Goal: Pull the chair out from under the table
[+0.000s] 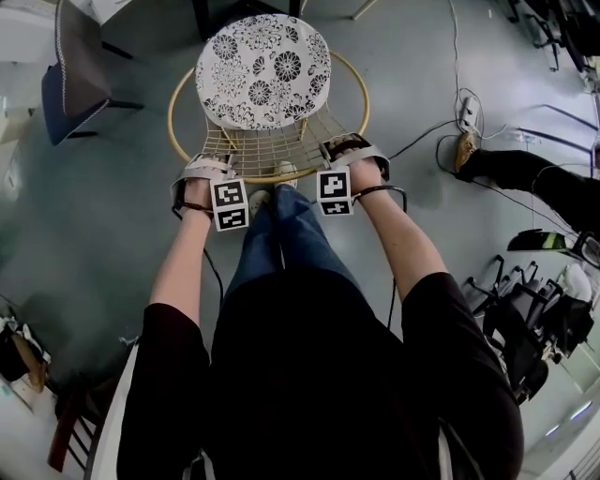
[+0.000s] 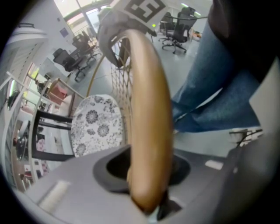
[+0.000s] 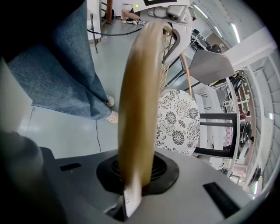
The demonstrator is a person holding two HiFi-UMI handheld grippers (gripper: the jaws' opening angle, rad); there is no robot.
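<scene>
Chair (image 1: 267,141), left gripper (image 1: 204,169) and right gripper (image 1: 354,150) clamped on its tan rim (image 1: 272,175), dark chair (image 1: 80,70) beside, floor cables (image 1: 427,141) nearby.

Both arms reach forward and down. Left gripper (image 1: 204,171) and right gripper (image 1: 352,152) point steeply down, jaws apparently clamped on rim (image 2: 146,109).

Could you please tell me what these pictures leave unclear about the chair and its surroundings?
Legs of the chair: head view, hidden under its floral cushion.
Table: head view, cut off by the top edge; only dark legs show.
Another person: head view, cut off by the right edge.
</scene>
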